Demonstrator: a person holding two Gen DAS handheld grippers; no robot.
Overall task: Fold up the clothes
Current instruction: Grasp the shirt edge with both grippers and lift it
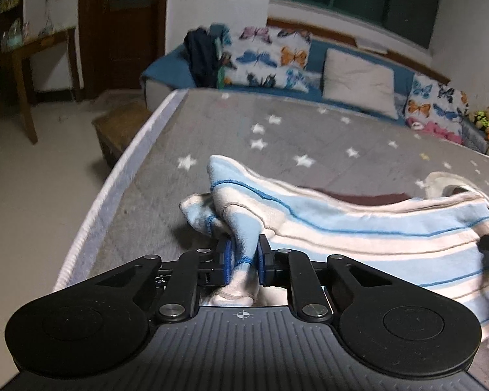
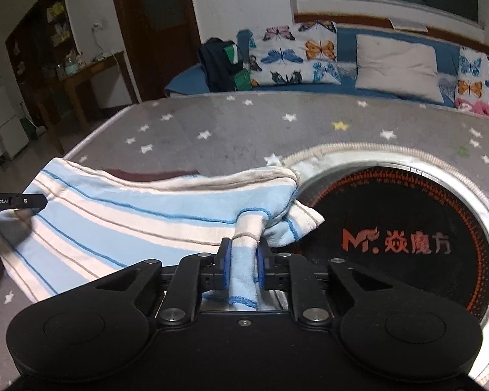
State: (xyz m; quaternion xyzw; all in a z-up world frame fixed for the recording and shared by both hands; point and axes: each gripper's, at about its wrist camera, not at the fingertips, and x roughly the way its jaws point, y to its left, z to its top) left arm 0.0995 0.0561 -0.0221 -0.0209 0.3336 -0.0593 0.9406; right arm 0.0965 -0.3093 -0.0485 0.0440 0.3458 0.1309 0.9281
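1. Here, the striped garment (image 1: 358,228) is held up between two grippers over the grey star-print cover (image 1: 212,123); its blue, white and tan bands run from one grip to the other, and its lower part appears to sag onto the cover.
2. Left gripper (image 1: 243,257): the fingers are clenched on a bunched corner of the cloth, which passes between the blue pads (image 1: 227,260) and hangs out below them.
3. Right gripper (image 2: 243,262): the fingers are likewise clamped on the opposite bunched corner, with a hemmed end trailing beneath the pads (image 2: 225,265).
4. In the right wrist view the left gripper's finger tip shows at the far edge of the cloth, so the garment spans the gap between the two grips.
5. Surface: whether the cover lies on a bench or a bed cannot be told; a round black cooktop (image 2: 407,238) with a metal rim is set into it, just beside the right-hand corner of the cloth.
6. Handling, as a judgement: the fabric looks light, soft and limp. It drapes and creases freely, and will not keep a shape unsupported.
7. Hold, as a judgement: corners or hem edges suit best, since the stitched border gives the pads something firm; a grip in mid-panel would only gather loose cloth.
8. Background: butterfly-print cushions (image 1: 270,58) and a plain pillow (image 1: 358,81) lie well apart from the work.
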